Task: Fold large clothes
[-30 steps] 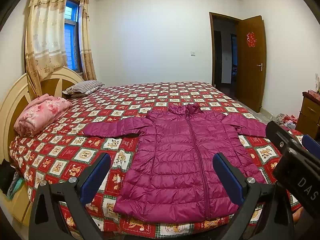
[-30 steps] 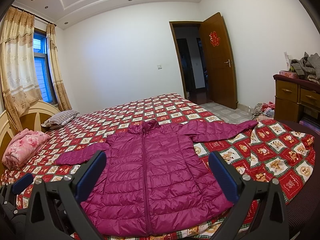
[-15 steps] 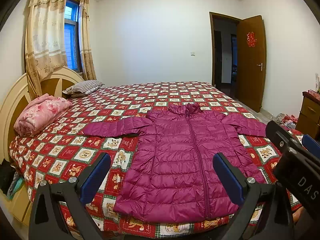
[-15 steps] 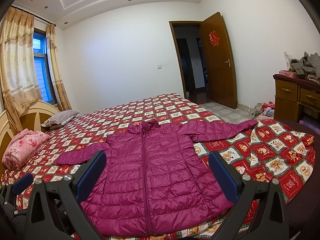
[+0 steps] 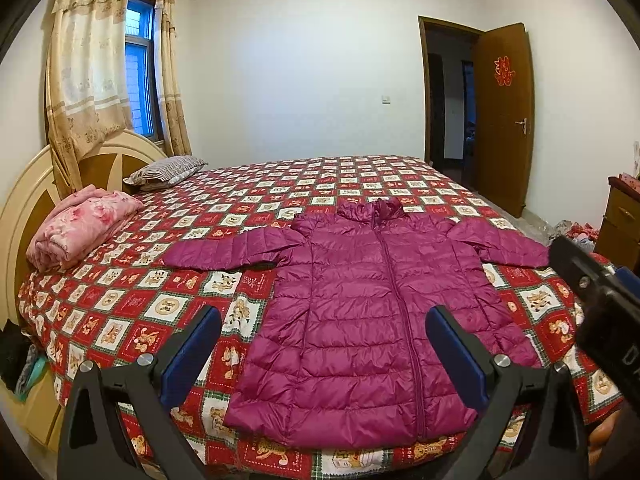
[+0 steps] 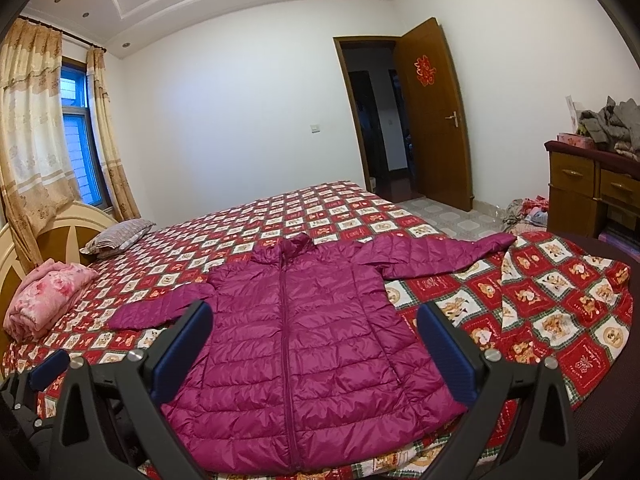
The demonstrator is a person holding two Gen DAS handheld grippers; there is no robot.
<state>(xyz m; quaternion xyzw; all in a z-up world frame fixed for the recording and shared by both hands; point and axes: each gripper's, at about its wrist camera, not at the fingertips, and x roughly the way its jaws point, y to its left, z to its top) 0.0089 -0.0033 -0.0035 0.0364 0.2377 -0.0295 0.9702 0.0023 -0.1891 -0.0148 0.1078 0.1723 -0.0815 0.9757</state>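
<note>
A magenta quilted puffer jacket (image 5: 368, 312) (image 6: 296, 344) lies flat and zipped on the bed, hem toward me, both sleeves spread out sideways. My left gripper (image 5: 324, 344) hovers open in front of the hem, nothing between its blue pads. My right gripper (image 6: 316, 338) is likewise open and holds nothing, just short of the jacket's lower half. Part of the right gripper (image 5: 600, 304) shows at the right edge of the left wrist view, and part of the left gripper (image 6: 36, 380) at the lower left of the right wrist view.
The bed (image 5: 132, 300) has a red checked cartoon-print cover. A folded pink blanket (image 5: 80, 228) and a striped pillow (image 5: 168, 168) lie by the headboard. A wooden dresser (image 6: 592, 184) with grey clothes stands at right. An open door (image 6: 432, 120) is behind.
</note>
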